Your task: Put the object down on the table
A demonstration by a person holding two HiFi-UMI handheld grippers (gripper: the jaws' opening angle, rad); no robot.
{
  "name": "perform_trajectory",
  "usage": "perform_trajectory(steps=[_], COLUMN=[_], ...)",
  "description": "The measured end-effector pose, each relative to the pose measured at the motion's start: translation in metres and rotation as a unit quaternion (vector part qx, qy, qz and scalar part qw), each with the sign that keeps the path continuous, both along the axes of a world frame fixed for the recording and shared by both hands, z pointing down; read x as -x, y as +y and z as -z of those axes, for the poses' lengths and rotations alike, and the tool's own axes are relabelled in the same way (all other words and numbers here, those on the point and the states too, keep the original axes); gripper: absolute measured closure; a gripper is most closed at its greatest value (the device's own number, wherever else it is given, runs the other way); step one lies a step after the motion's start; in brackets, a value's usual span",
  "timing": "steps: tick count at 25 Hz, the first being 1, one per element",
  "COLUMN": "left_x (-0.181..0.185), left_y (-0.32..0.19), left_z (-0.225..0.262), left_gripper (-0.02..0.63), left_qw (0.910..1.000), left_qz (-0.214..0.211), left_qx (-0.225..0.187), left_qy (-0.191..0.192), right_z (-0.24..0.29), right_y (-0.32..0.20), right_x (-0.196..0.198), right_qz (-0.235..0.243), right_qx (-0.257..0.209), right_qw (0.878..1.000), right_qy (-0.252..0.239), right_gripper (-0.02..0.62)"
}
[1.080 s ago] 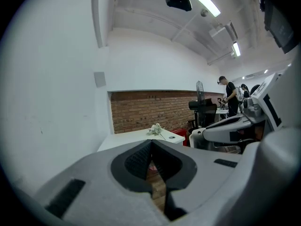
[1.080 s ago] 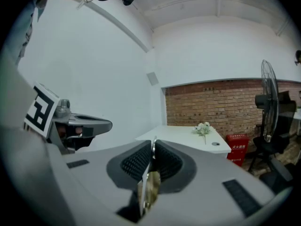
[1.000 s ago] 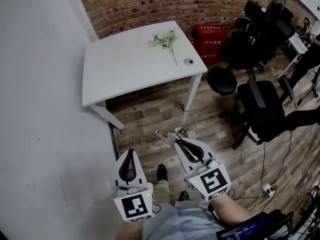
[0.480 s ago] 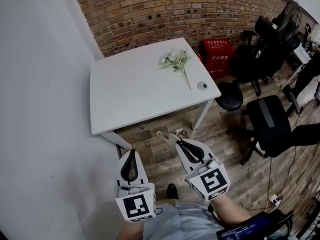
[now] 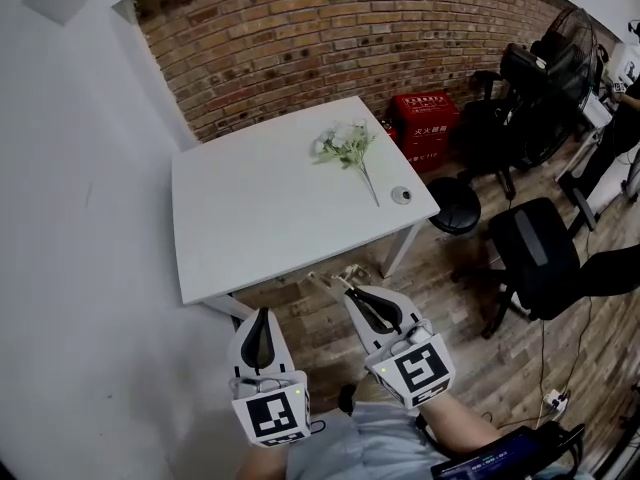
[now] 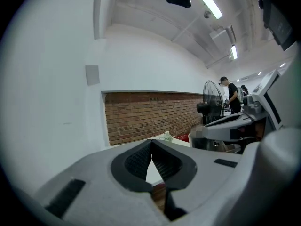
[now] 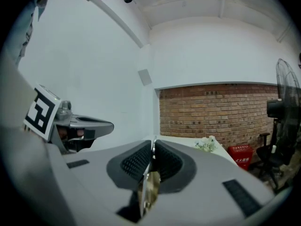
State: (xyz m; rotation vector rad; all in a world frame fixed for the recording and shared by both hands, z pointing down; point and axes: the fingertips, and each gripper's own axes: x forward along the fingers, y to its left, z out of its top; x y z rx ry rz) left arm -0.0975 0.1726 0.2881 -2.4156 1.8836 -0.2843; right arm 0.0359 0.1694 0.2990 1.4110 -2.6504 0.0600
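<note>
Here, the right hand-held gripper (image 5: 352, 290) is clenched on a thin flat object (image 7: 149, 187), pale and yellowish. It is pinched edge-on between the ribbed pads, and a slim end pokes out past the tips (image 5: 325, 281). What it is cannot be told. The left hand-held gripper (image 5: 263, 313) sits just to the left of the right one and a little further back. Its jaws are closed tip to tip with nothing between them (image 6: 151, 147).

Both point forward at a white bench (image 5: 250, 228), which lies ahead of their tips. The held object hangs in the air above the wooden floor (image 5: 300, 328), short of the bench's near edge, so it is not touching the bench. Far ahead of the right hand-held gripper, on the bench's back part, lies a flower sprig (image 5: 345, 148), with a small round thing (image 5: 401, 195) near the bench's right corner. Beyond the bench stand a brick wall (image 5: 330, 38) and a red crate (image 5: 428, 118). A black office chair (image 5: 530, 258) stands off to the right of the right hand-held gripper.
</note>
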Motion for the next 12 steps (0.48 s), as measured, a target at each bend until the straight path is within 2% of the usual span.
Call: perform_trajectory(steps=[7,10,12], left_x=[-0.017,-0.024,-0.021], left_y=[-0.026,-0.047,-0.067], left_z=[-0.020,-0.025,-0.030], left_gripper=[0.597,0.597,0.597], left_qw=[0.9997,0.9992,0.9994], left_qz=[-0.008,-0.003,0.000], left_qx=[0.023,0.037,0.033], left_qy=[0.003,0.011,0.003], right_z=[-0.013,-0.022,-0.028], right_y=[-0.023,-0.049,-0.070], right_x=[-0.010,-0.018,-0.018], right_qz=[-0.005,-0.004,-0.001], right_qx=[0.019,0.011,0.016], right_qw=[1.000,1.000,1.000], right_qy=[-0.010,-0.006,-0.009], right_gripper=[0.561,0.561,0.561])
